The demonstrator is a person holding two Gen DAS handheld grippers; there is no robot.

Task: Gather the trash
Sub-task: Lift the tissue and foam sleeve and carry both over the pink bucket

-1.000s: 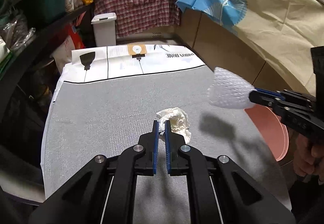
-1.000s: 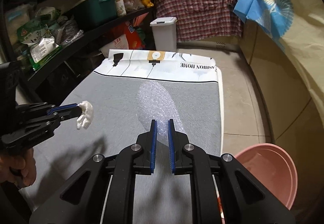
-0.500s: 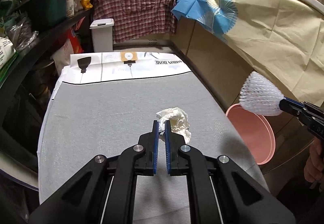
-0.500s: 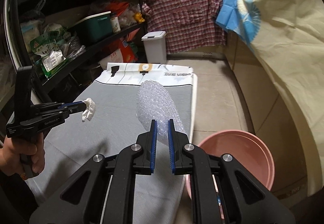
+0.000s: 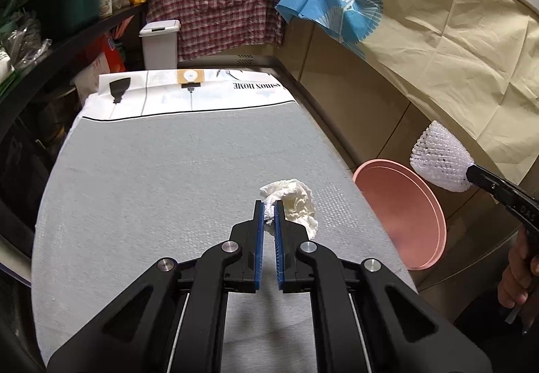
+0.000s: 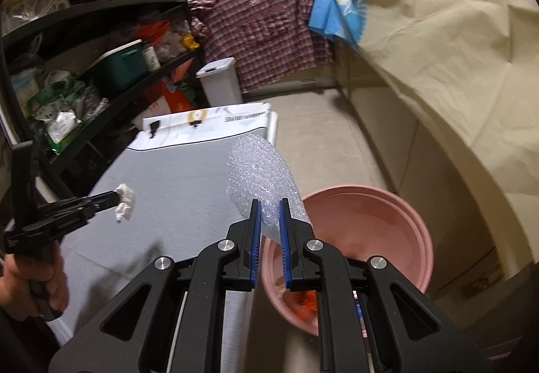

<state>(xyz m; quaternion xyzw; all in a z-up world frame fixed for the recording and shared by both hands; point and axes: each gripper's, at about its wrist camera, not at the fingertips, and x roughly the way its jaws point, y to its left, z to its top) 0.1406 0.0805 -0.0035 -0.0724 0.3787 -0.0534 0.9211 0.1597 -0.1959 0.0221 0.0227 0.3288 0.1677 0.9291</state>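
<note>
My left gripper [image 5: 268, 204] is shut on a crumpled white tissue [image 5: 294, 201] and holds it above the grey table [image 5: 151, 191]. It also shows in the right wrist view [image 6: 125, 201]. My right gripper [image 6: 269, 204] is shut on a piece of clear bubble wrap [image 6: 261, 177] and holds it over the near rim of a pink basin [image 6: 370, 231] beside the table. In the left wrist view the bubble wrap [image 5: 439, 159] hangs above the basin [image 5: 401, 214]. Some orange and white scraps lie in the basin's bottom.
A white lidded bin [image 6: 219, 81] stands on the floor beyond the table. Dark shelves [image 6: 101, 69] with boxes and bags run along the left. A cream cloth [image 6: 438, 53] covers the counter on the right. A printed white sheet [image 5: 188, 93] covers the table's far end.
My right gripper has carried the bubble wrap rightward off the table to above the pink basin. My left gripper still holds the tissue over the table.
</note>
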